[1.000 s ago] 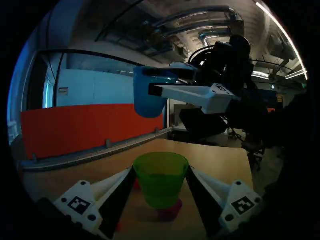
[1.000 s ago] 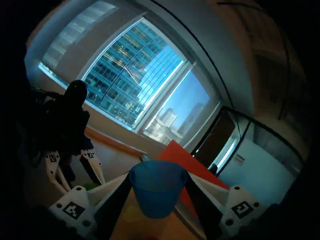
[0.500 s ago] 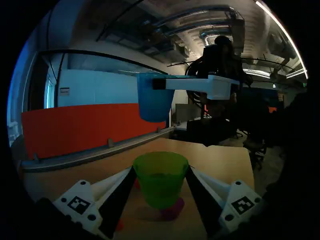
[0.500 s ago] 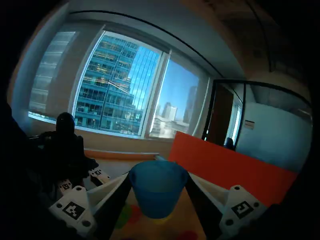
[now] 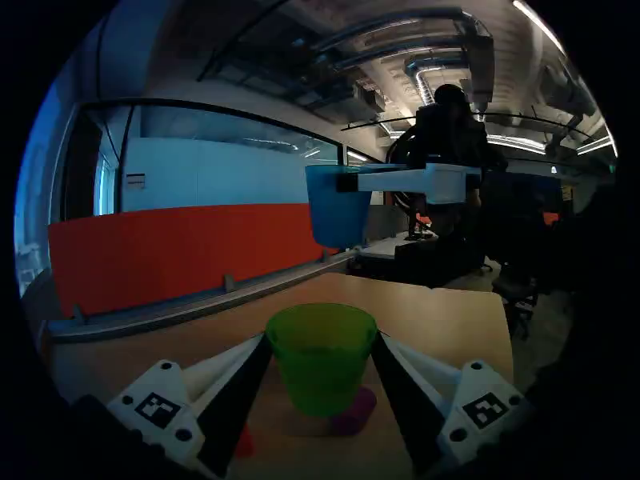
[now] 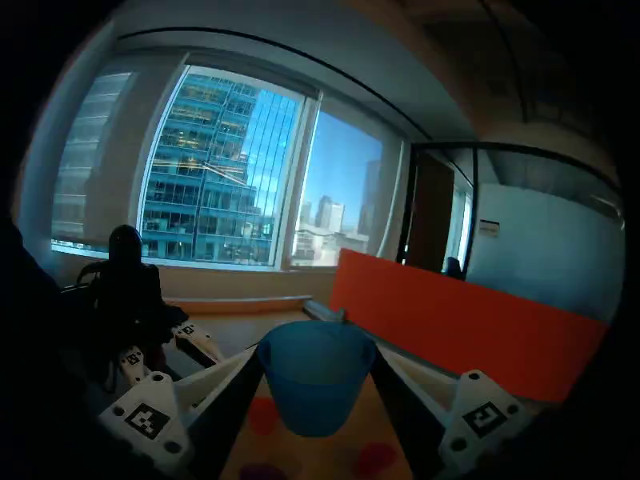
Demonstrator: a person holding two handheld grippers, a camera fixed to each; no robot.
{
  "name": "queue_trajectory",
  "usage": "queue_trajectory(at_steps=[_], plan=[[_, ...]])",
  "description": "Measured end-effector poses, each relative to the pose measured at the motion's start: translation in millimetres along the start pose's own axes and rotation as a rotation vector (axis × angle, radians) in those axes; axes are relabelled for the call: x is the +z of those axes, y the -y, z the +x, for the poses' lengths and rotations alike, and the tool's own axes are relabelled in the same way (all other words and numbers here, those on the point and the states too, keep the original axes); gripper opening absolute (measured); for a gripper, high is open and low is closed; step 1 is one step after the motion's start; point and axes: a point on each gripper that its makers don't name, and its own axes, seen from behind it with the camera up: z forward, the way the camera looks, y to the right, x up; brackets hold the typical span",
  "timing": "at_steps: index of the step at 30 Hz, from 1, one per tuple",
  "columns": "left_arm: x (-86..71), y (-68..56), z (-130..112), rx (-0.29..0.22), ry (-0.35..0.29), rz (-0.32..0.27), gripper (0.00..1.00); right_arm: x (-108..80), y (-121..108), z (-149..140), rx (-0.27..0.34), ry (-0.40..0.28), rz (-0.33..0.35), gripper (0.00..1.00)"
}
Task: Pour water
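Wooden table, orange partition along its far edge. The left hand-held gripper pinches the green cup upright, near, likely as receiver. The right hand-held gripper pinches the blue cup, level and higher, farther right, presumably to avoid spilling.

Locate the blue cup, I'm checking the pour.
In the right gripper view, the blue cup sits upright, clamped in the right hand-held gripper, orange partition to its right.
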Motion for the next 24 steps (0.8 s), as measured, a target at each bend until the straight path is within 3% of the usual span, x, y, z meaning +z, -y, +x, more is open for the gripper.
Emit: queue_trajectory(at_steps=[12,24], plan=[[-7.4,7.6,-13,0.01,0.045,0.027,0.86,-30.0,-24,-26,0.056,0.01,-0.047,0.92],[-6.8,11.6,-31,0.02,0.116,0.031,0.87,-40.6,-30,-48,0.087,0.038,-0.047,0.93]])
